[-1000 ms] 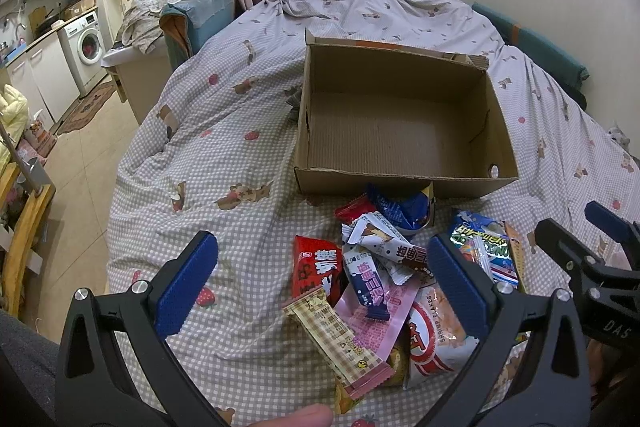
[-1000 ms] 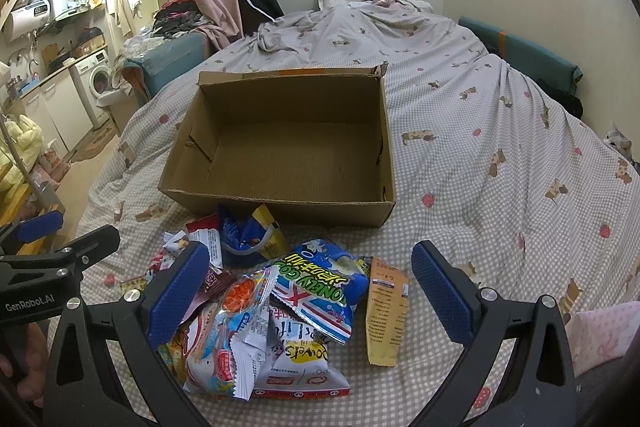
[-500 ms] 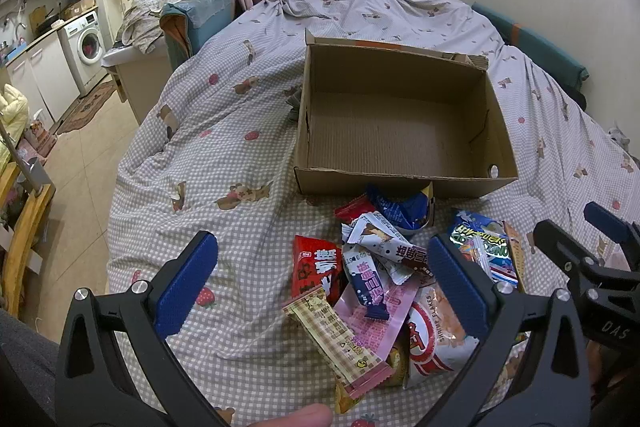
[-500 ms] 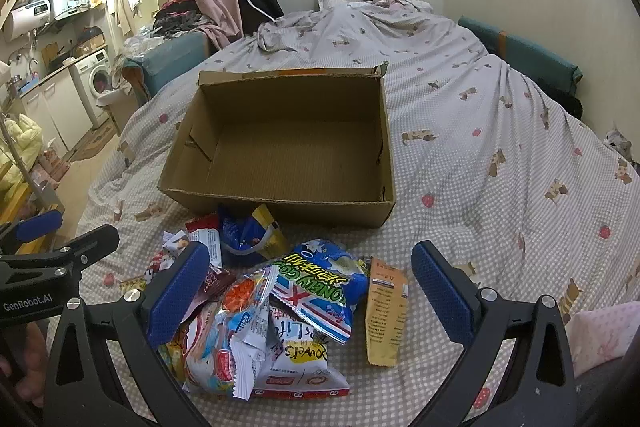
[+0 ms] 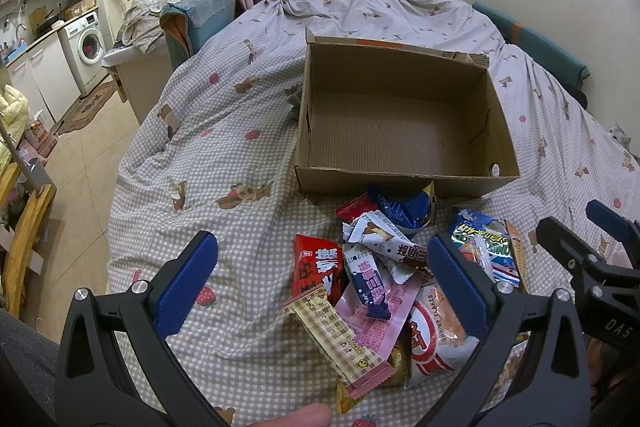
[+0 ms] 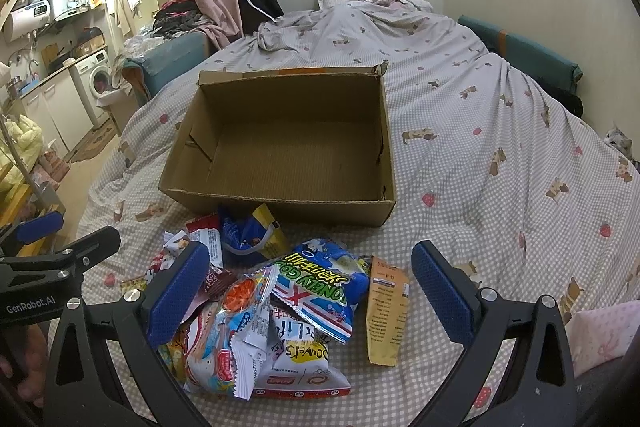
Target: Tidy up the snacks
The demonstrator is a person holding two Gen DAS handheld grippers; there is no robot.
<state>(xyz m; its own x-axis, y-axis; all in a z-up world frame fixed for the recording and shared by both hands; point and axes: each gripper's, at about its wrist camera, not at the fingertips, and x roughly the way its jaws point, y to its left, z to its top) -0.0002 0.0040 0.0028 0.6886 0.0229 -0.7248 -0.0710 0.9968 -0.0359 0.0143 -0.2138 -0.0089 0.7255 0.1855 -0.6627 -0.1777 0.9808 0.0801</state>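
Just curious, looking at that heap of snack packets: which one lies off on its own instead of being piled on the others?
The flat orange packet, lying printed-back up at the right edge of the heap. It rests straight on the bedspread; the rest overlap.

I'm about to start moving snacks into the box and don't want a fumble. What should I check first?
1. Cardboard box open on top, nothing inside: ok.
2. Left gripper open, holding nothing: ok.
3. Right gripper open, holding nothing: ok.
4. Snack pile in front of the box, within reach: ok.
5. Packets separated for a clean single pick: not ok, they overlap; only the orange packet lies mostly apart.
6. Box steady on the soft bedspread: cannot tell.
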